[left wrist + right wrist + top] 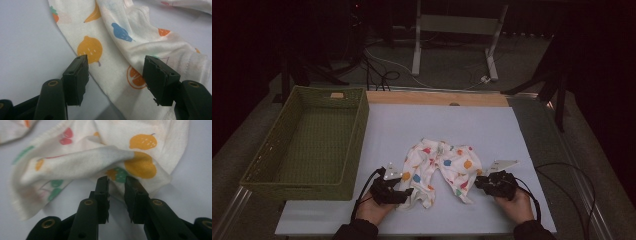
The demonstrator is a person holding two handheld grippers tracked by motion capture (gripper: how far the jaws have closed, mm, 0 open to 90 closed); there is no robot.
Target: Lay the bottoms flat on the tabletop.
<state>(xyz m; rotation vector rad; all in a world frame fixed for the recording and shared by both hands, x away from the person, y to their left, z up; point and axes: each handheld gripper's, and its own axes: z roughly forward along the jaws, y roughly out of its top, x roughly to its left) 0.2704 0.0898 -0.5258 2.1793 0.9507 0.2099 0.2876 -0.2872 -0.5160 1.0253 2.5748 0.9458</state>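
In the high view the fruit-print pants (pixel 442 170) lie right of the green basket (pixel 307 145), in the left gripper view the left gripper (pixel 116 72) gapes wide over 1 leg, and in the right gripper view the right gripper (pixel 117 181) stands narrow at a cloth fold, not pinching it.

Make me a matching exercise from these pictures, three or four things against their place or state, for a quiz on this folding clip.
Things:
1. left gripper
2. right gripper
3. basket
4. baby trousers

Places or states:
A. green, at the table's left side
B. fingers wide apart over a trouser leg's edge
C. white with fruit print, spread at the table's near middle
D. fingers narrowly apart at a fold of cloth

Pairs: 1-B, 2-D, 3-A, 4-C
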